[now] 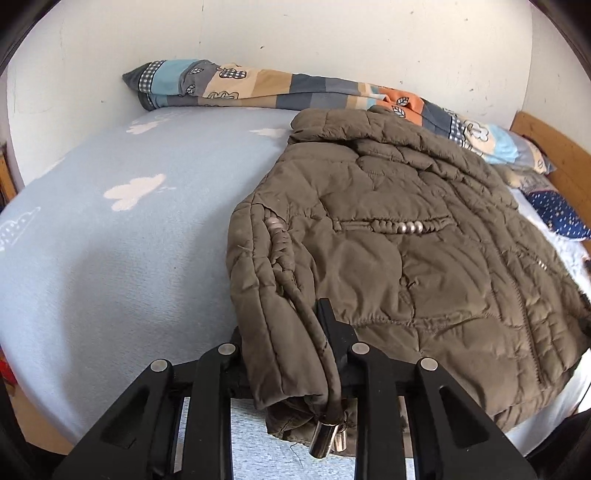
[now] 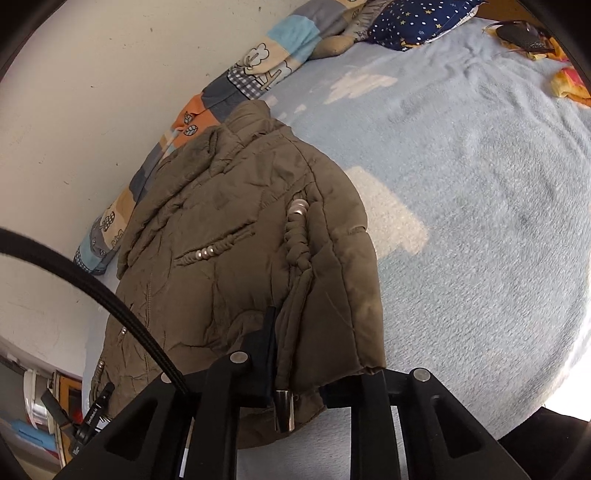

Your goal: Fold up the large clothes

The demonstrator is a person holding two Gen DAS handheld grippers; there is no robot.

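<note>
**Desk:** Metal cord ends dangle closest to the lens. What is holding them up?

**Photographer:** Both tools. The left gripper is clamped on the padded hem of an olive quilted jacket, its one visible finger pressed against the fabric. The right gripper is likewise closed on a hem corner of the same jacket — a dark finger sits tight against the bunched edge, cord end hanging below.

**Desk:** And the jacket itself?

**Photographer:** Spread on a pale blue cloud-print blanket over the bed, collar toward the far edge, where it touches a patchwork quilt rolled along the wall. The hem hangs off the near edge, lifted by the grippers. A starred navy pillow lies near the headboard corner.

**Desk:** Which step is this?

**Photographer:** My reading: the grasp before a fold. One side already appears doubled inward, so the hem likely goes up toward the collar next.

**Desk:** What does that demand?

**Photographer:** Level travel from both tools and a firm pinch — puffy fabric may slip or spring open — then release near the far edge.
</note>
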